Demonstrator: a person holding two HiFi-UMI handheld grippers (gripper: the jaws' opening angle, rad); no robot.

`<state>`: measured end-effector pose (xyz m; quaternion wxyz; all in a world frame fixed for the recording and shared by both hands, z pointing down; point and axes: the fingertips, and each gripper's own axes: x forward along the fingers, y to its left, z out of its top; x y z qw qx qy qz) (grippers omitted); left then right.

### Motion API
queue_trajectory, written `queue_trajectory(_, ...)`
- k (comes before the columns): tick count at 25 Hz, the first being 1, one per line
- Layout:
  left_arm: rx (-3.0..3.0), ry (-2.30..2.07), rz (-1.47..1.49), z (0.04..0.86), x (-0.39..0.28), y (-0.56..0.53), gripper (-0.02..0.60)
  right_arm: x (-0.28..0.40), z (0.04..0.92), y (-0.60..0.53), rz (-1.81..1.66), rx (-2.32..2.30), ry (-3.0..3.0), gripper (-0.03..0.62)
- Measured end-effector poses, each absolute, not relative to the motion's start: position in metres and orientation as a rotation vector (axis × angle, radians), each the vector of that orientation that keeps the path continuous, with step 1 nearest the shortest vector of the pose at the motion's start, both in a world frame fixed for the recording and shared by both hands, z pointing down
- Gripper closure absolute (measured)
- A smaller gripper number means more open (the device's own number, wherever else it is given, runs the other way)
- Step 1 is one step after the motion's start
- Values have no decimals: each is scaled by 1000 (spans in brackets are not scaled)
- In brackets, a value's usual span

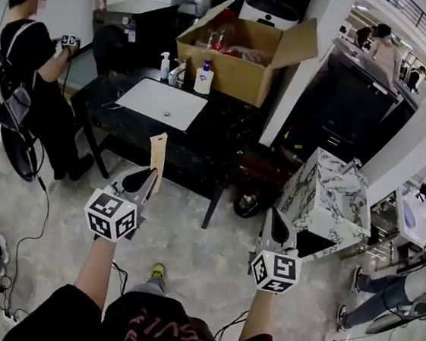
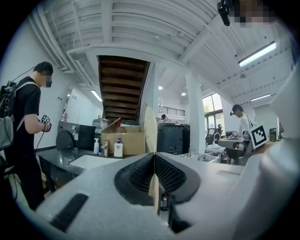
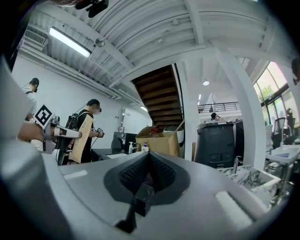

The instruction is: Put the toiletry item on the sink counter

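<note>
Clearly the placing is not yet done: the left hand-held gripper (image 1: 144, 183) is clamped on the toiletry item (image 1: 156, 156), a thin flat tan piece standing upright from its jaws (what kind of item, I cannot tell). It is well short of the dark tabletop (image 1: 225, 133) ahead. By my reading, the approach and the set-down are both left. The right hand-held gripper (image 1: 277, 230) has its jaws together on nothing. Counted: two hand-held grippers, one held item, one white basin (image 1: 163, 103), one open cardboard box (image 1: 241, 54), a slim pump bottle (image 1: 164, 66) and a white pump bottle (image 1: 204, 78).
</note>
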<state>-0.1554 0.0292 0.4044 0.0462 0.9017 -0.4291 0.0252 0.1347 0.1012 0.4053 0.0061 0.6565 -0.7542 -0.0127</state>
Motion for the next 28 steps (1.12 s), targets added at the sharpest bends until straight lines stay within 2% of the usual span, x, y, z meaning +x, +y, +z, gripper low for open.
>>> queue_trajectory(12,2786,-1194,108,408,-171,-99,575,114,405,-12,4,2140,-2275,582)
queue_trajectory(28,2795,-1054,90,428,-178,-168,575,89,408,-62,9,2190,-2189,582)
